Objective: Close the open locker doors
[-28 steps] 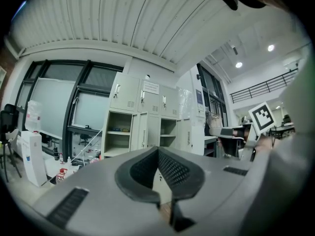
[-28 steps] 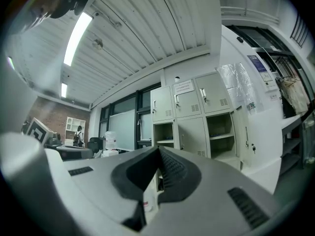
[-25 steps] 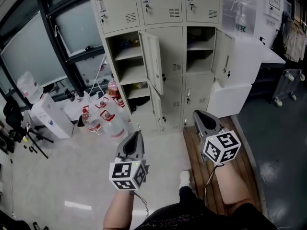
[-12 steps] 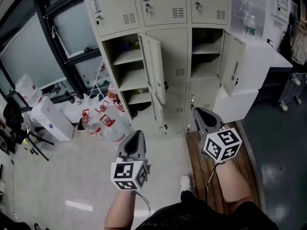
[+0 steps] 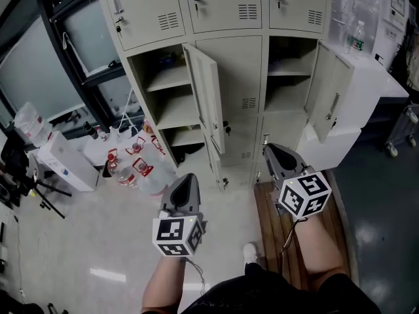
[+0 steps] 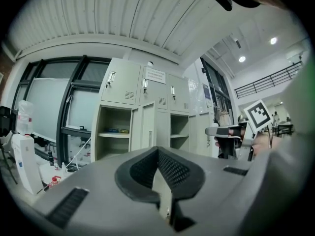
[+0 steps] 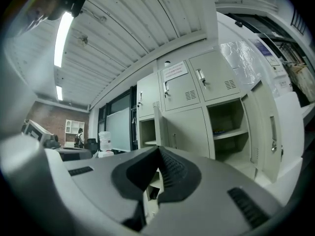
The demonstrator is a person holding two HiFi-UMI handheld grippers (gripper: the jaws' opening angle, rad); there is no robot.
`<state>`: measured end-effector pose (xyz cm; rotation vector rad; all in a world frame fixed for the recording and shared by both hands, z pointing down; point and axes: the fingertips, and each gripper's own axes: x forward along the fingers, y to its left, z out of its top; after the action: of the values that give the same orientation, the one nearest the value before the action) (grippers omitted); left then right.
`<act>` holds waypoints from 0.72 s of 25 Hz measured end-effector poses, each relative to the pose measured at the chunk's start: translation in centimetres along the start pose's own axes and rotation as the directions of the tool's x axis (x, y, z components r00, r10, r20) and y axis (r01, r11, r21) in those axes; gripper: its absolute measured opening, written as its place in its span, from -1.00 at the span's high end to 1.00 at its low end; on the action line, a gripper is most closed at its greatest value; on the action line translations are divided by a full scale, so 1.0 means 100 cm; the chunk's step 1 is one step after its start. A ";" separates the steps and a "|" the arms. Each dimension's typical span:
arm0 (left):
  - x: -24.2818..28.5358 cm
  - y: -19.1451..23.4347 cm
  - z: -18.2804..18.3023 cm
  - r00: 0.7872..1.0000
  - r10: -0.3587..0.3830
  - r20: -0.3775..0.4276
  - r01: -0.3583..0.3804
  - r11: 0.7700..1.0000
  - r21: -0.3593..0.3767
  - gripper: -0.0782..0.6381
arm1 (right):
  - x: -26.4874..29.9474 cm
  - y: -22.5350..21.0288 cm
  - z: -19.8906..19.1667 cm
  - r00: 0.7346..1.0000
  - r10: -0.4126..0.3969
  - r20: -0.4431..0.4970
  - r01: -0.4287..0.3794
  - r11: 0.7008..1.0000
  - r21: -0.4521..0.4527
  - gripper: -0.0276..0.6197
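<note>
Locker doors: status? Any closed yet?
Done: none of the open ones. The left door, the lower door under it and the right door all stand open. In hand: left gripper and right gripper, both shut and empty, are short of the lockers. Left: push all three shut.

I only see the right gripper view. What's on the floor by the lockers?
Observer: Water jugs with red handles sit on the floor left of the lockers.
Operator: Is the other hand-held gripper holding something?
Observer: No, the left hand-held gripper is shut and empty.
Operator: What's under mine?
Observer: Wooden planks lie on the floor below the right hand-held gripper.
</note>
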<state>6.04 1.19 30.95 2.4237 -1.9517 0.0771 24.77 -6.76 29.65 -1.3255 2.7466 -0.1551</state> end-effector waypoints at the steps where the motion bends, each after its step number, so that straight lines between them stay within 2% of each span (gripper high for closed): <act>1: 0.010 0.000 0.000 1.000 0.002 -0.003 -0.002 1.000 0.005 0.77 | 0.007 -0.007 -0.001 1.000 0.002 -0.001 -0.002 1.000 0.005 0.91; 14: 0.126 -0.002 0.002 1.000 0.016 -0.005 -0.015 1.000 0.027 0.76 | 0.081 -0.085 0.001 1.000 0.029 -0.010 -0.028 0.999 0.019 0.91; 15: 0.134 -0.003 0.002 1.000 0.008 0.001 -0.008 1.000 0.025 0.66 | 0.085 -0.091 0.000 0.999 0.030 -0.011 -0.030 0.999 0.021 0.91; 17: 0.150 -0.005 0.006 1.000 -0.005 0.027 0.004 1.000 0.029 0.23 | 0.094 -0.102 0.000 0.999 0.033 -0.015 -0.032 0.999 0.022 0.91; 18: 0.156 -0.005 0.008 0.999 0.000 0.045 -0.002 0.999 0.038 0.11 | 0.098 -0.107 -0.001 0.999 0.034 -0.017 -0.034 0.999 0.022 0.91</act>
<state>9.89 -13.99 31.05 2.4698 -1.9876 0.0612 26.94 -21.03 30.77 -1.2776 2.7714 -0.1946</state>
